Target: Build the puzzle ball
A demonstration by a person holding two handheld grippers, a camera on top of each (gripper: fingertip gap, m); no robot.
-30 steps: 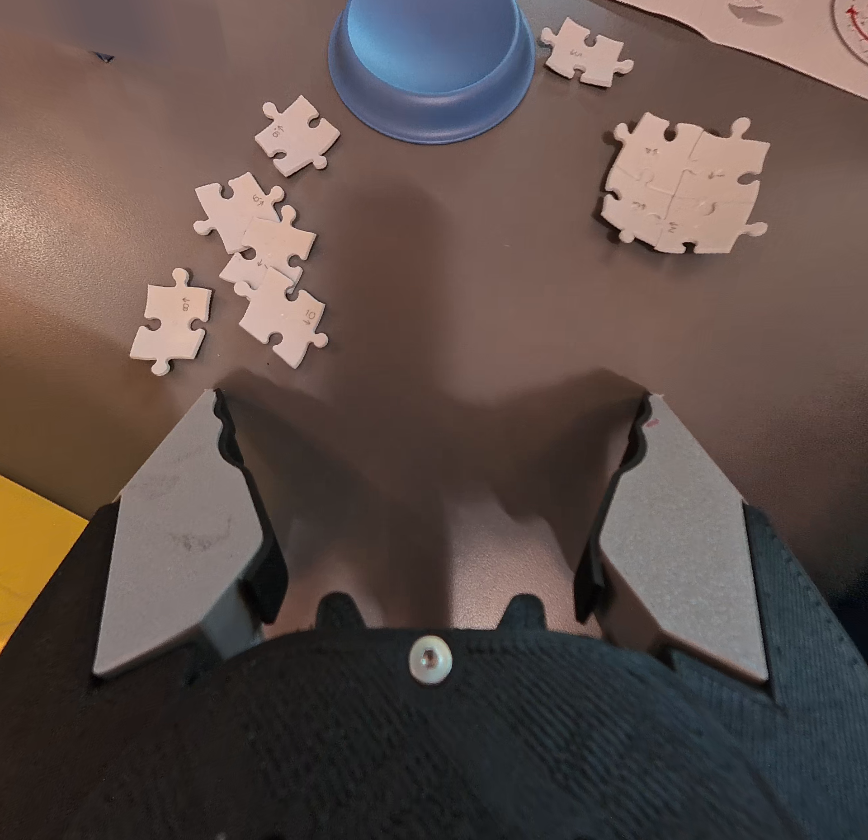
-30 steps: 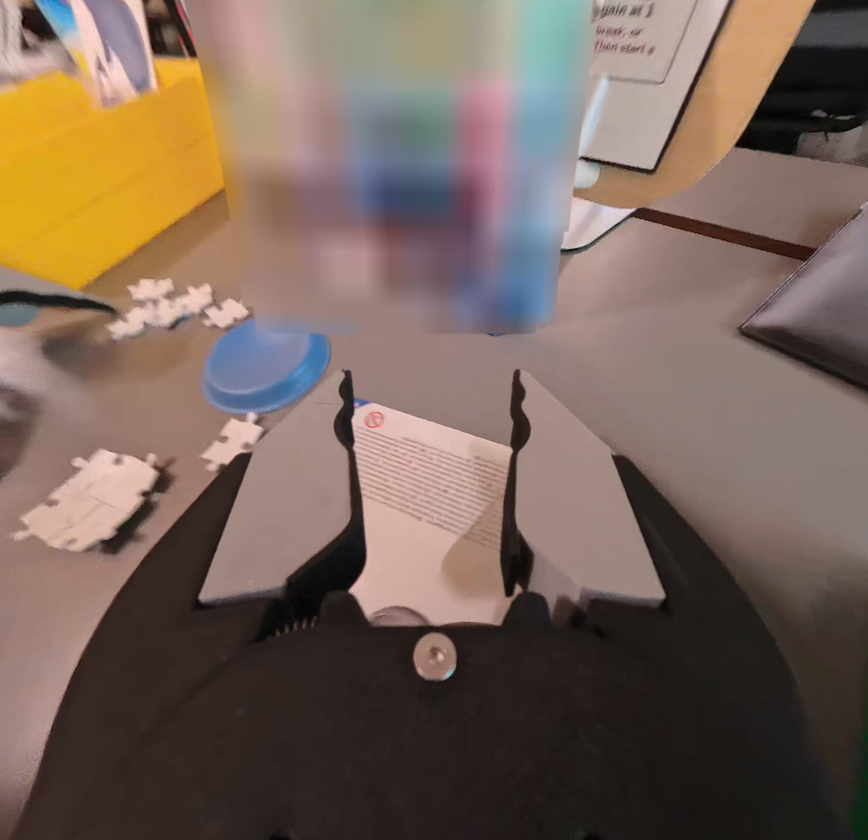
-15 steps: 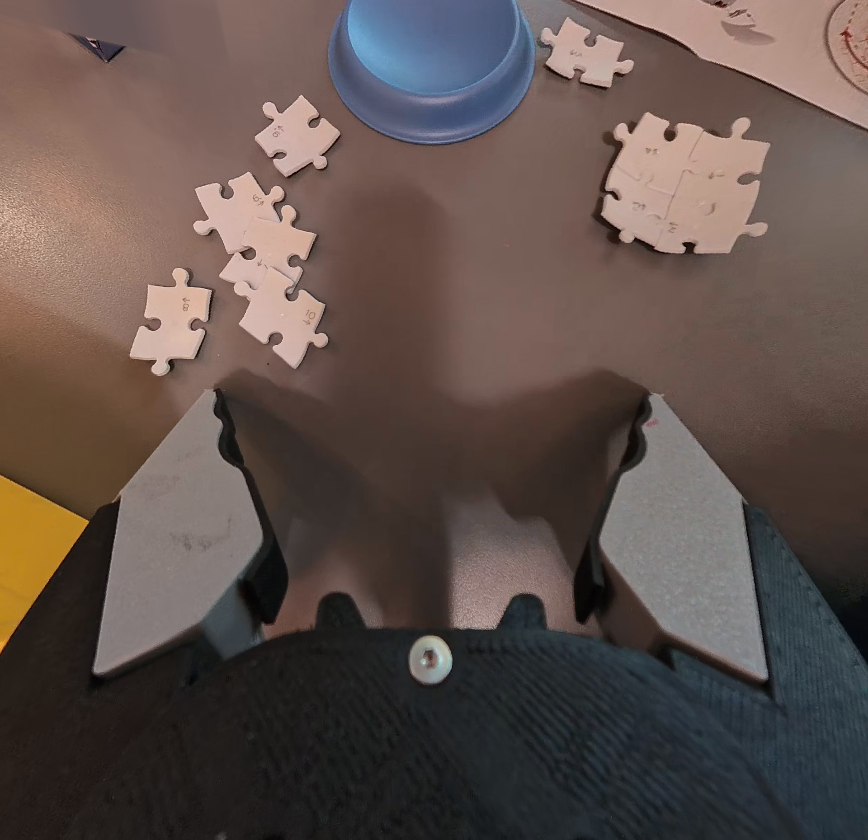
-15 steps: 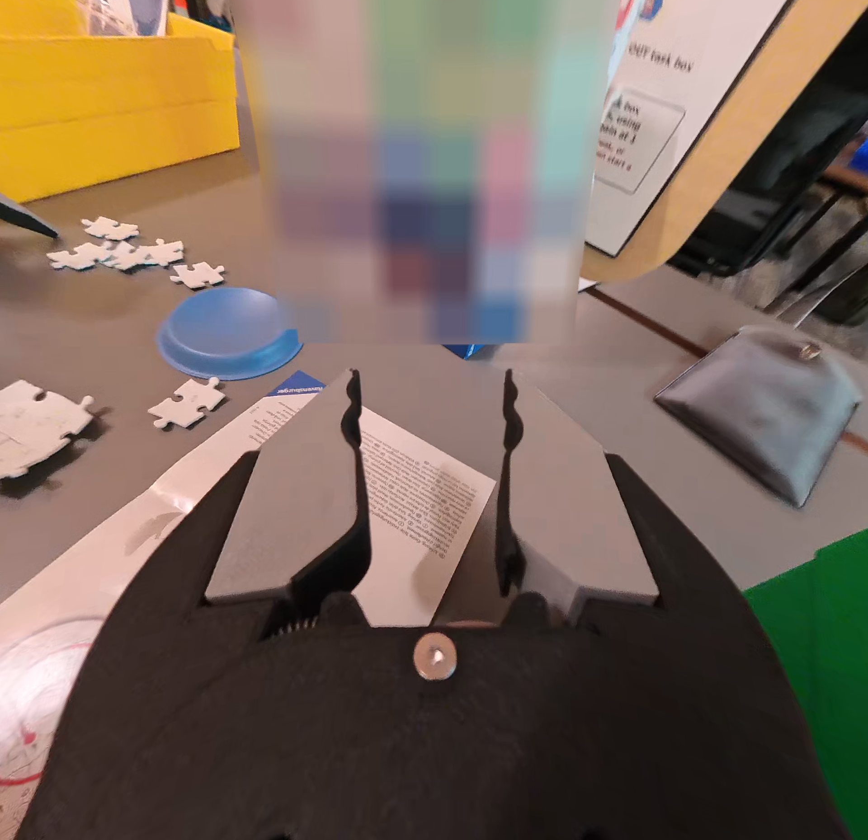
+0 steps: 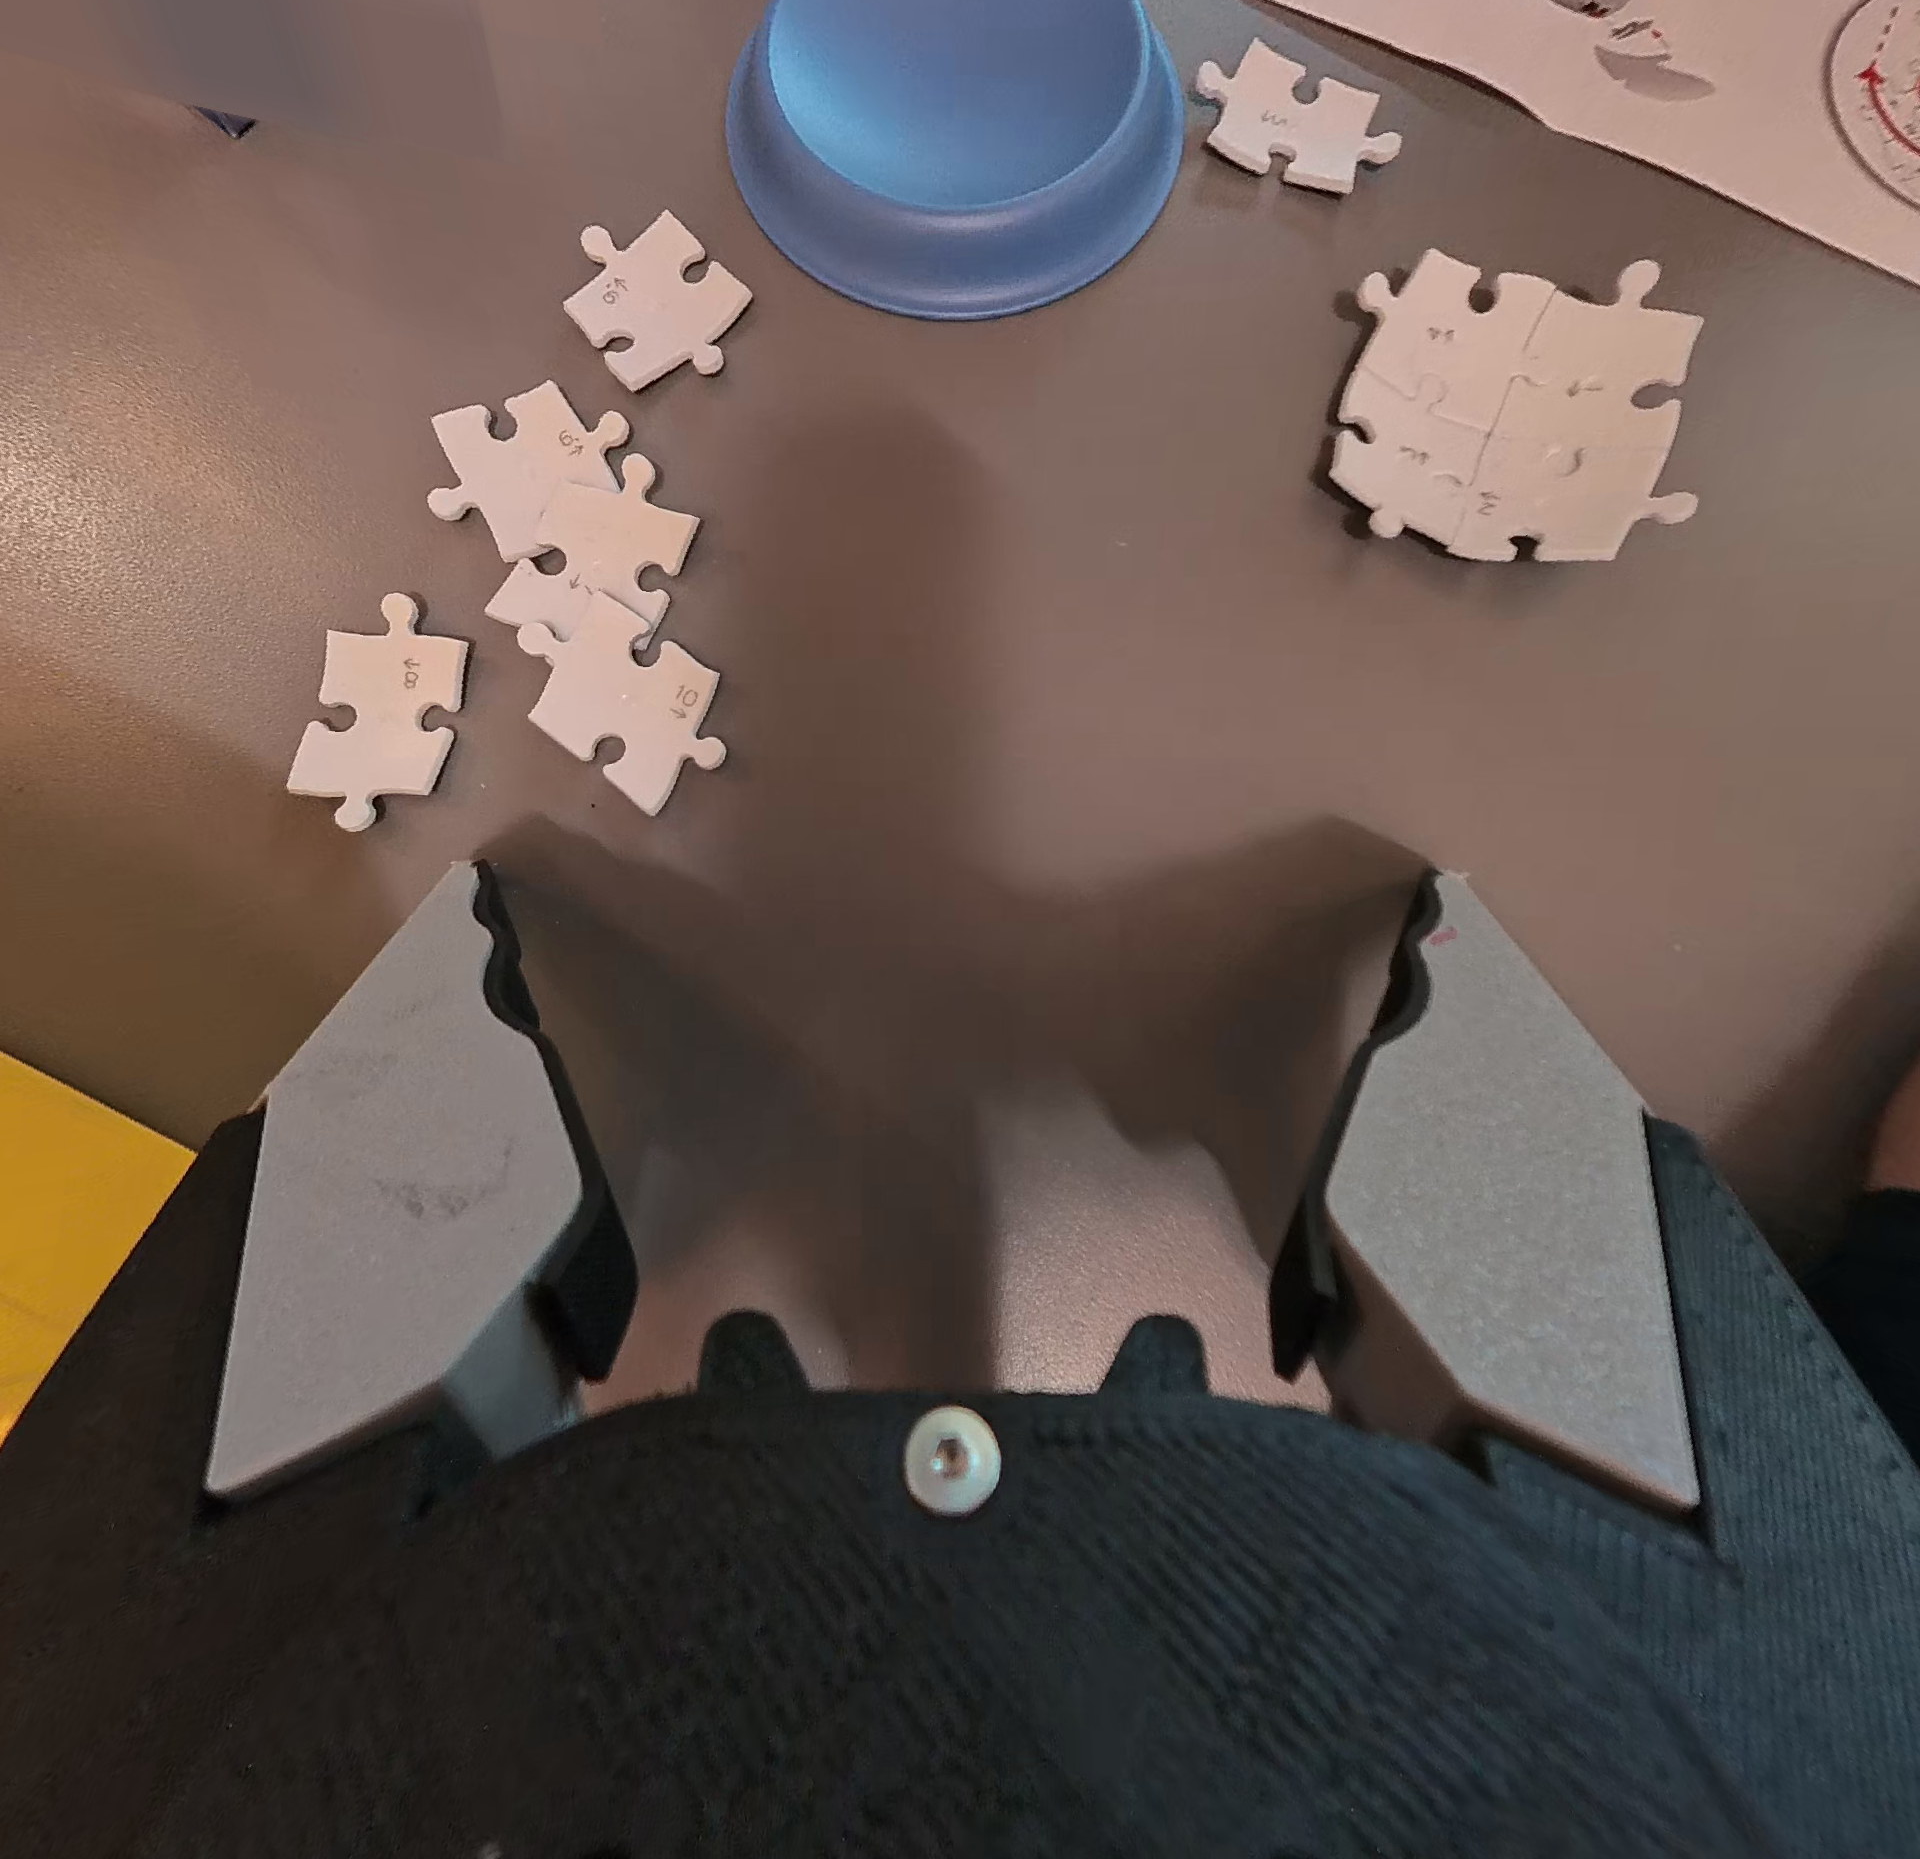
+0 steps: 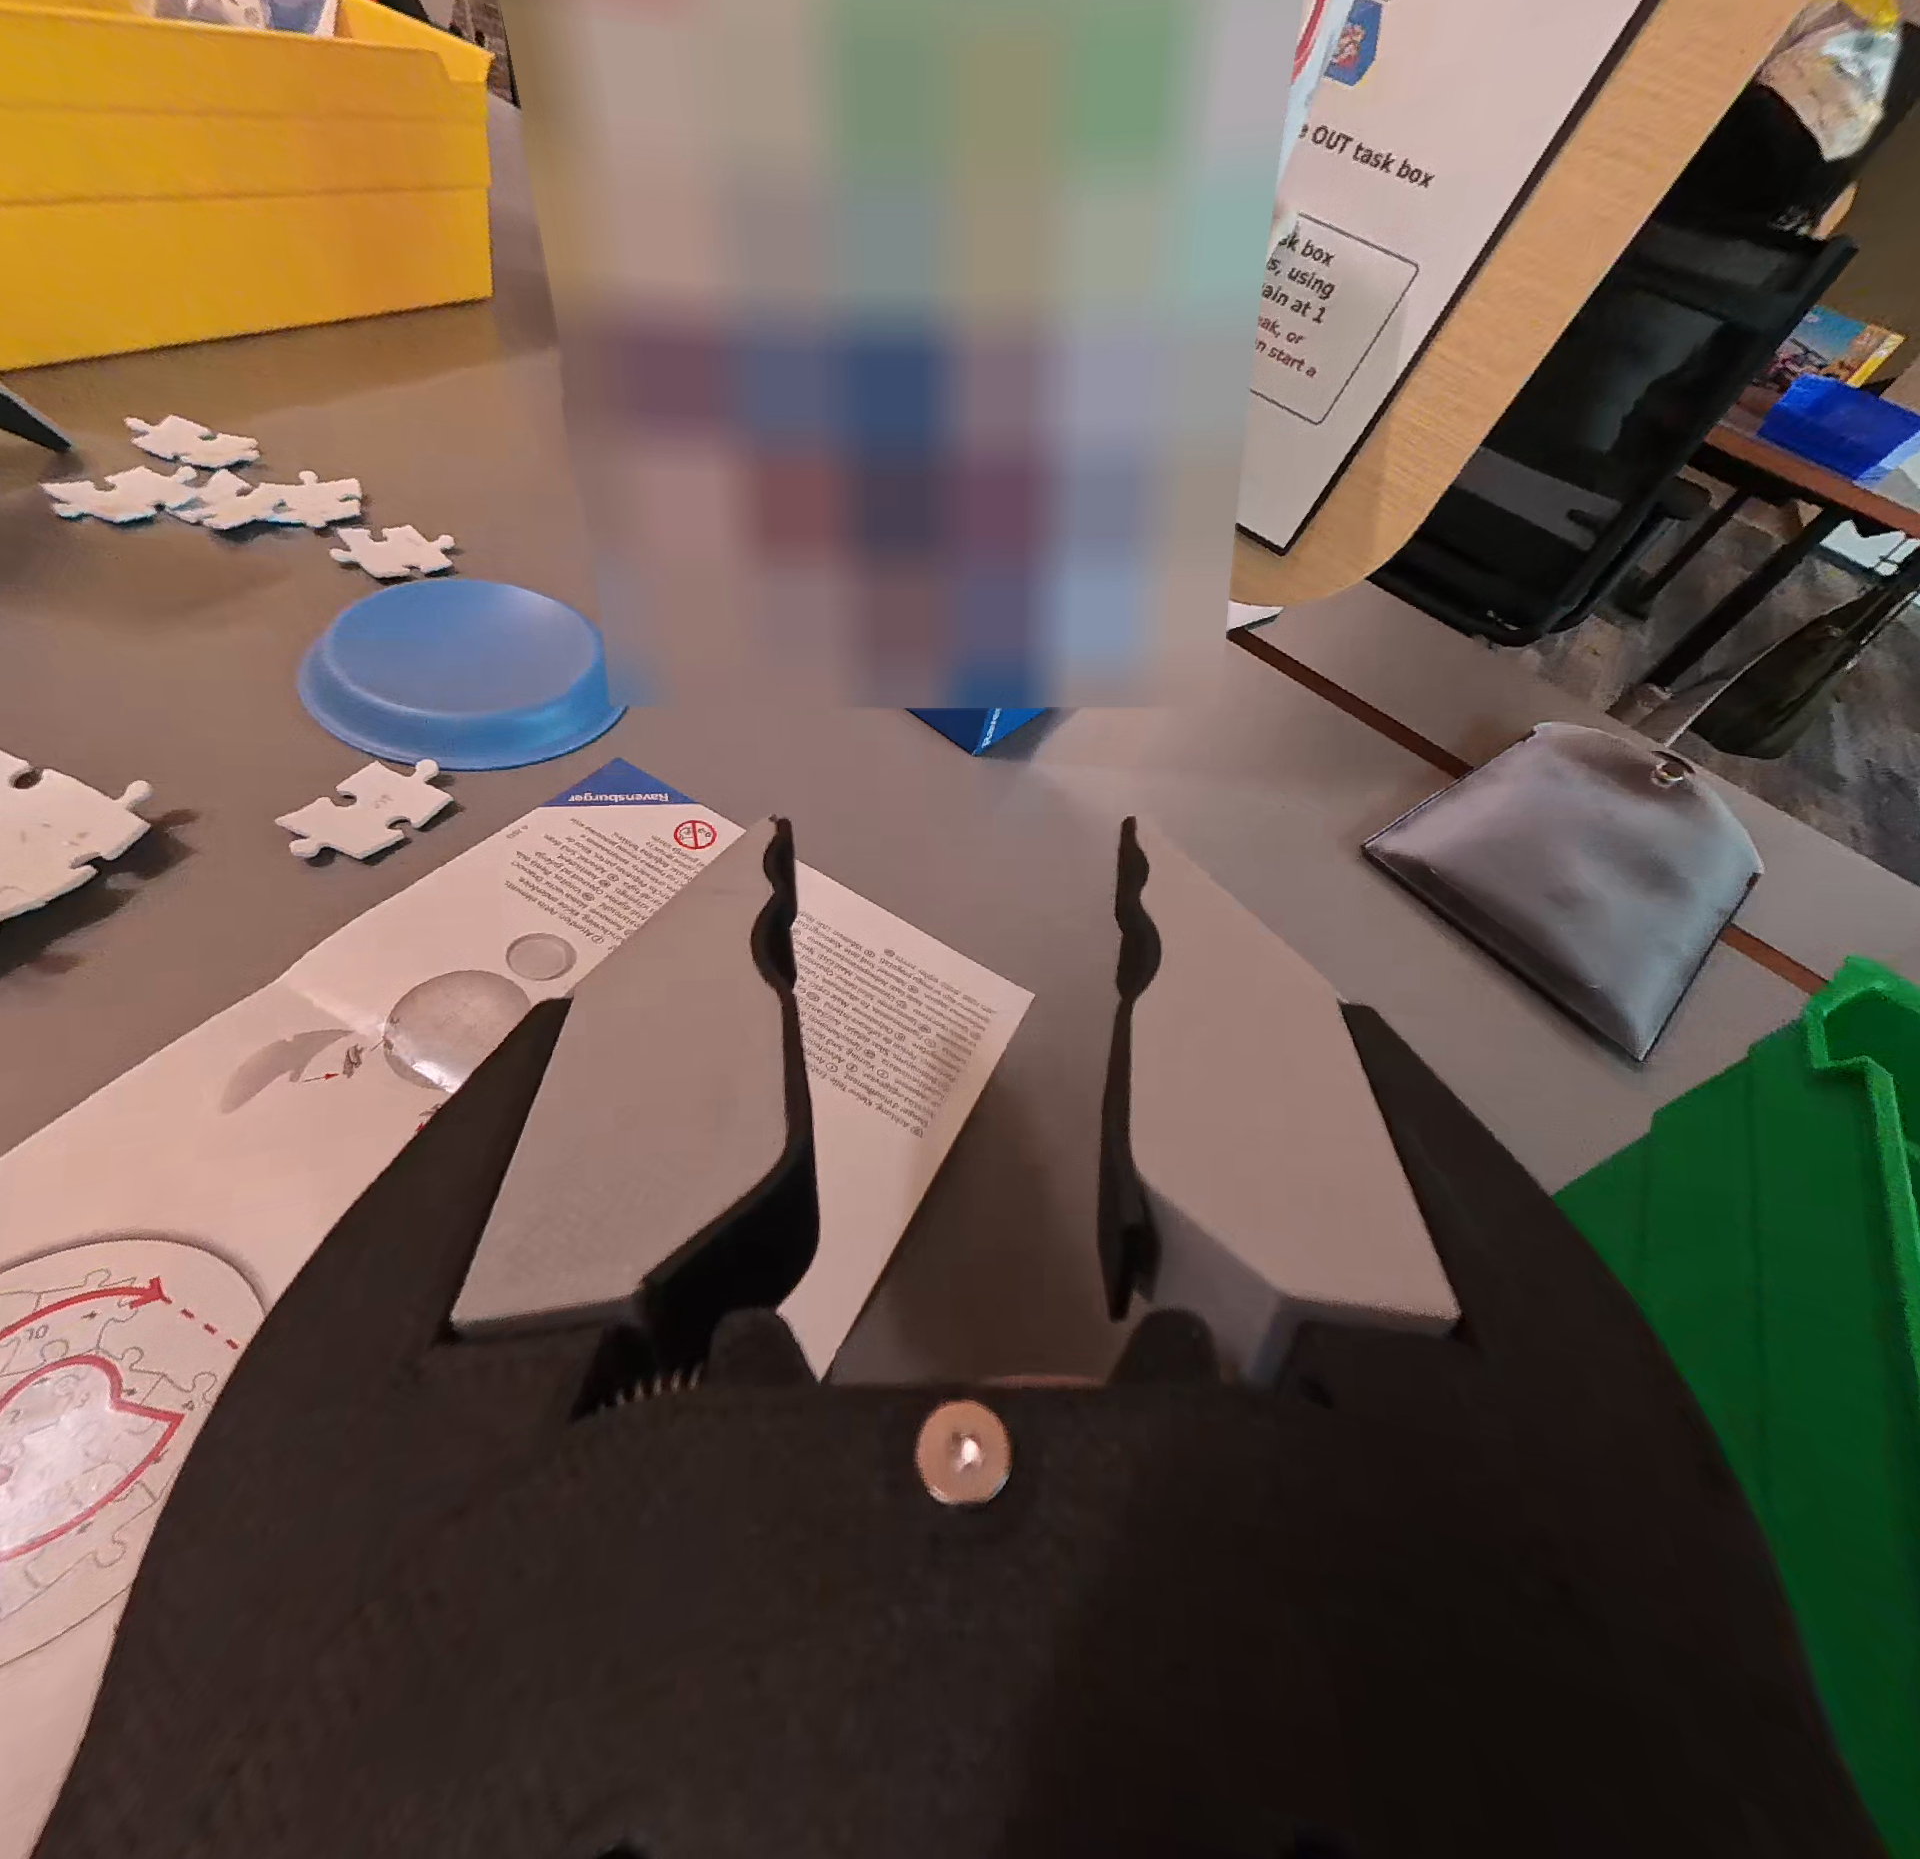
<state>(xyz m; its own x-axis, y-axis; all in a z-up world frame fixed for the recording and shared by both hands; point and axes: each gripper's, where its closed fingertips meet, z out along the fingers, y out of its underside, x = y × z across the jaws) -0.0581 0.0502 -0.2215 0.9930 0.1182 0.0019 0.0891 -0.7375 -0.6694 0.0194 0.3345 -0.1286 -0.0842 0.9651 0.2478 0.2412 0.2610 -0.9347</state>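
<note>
Both empty: left tool (image 5: pixel 956 874) spread over bare table (image 5: pixel 1039 687) between puzzle pieces (image 5: pixel 623 713).

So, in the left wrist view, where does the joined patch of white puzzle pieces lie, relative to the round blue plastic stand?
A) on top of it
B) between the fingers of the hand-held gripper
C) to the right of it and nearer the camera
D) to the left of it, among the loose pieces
C: the joined patch of white puzzle pieces lies flat on the table, right of the round blue plastic stand and nearer the camera.

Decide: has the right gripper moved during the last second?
Yes. The right gripper has swung rightward: the blue stand slid left in its view.
</note>
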